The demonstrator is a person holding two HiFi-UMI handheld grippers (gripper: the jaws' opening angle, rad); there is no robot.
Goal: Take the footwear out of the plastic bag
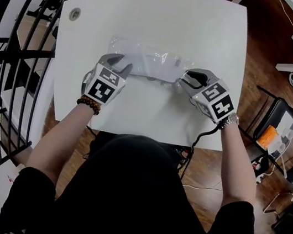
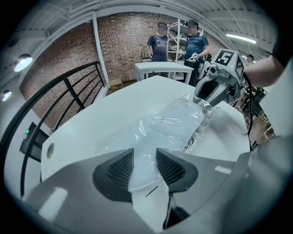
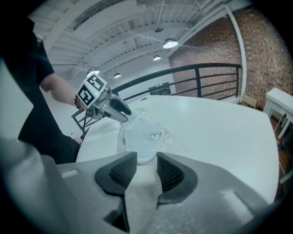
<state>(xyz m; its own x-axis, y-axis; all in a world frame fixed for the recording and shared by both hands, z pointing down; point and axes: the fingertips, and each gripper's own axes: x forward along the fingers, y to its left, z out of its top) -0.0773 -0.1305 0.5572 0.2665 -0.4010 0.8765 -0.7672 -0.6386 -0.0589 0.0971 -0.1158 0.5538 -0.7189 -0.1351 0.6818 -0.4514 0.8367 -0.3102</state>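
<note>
The clear plastic bag (image 1: 152, 60) with the white footwear (image 2: 177, 119) inside lies across the middle of the counter (image 1: 170, 17). The left gripper (image 1: 122, 66) has its jaws clamped on the bag's end toward the counter's left edge. The right gripper (image 1: 191, 80) clamps the end toward the counter's right edge.

Can't really make out the footwear (image 2: 177, 122)
Just a pale white shape behind the glare of the crinkly plastic bag (image 2: 121, 136), no telling what kind.
</note>
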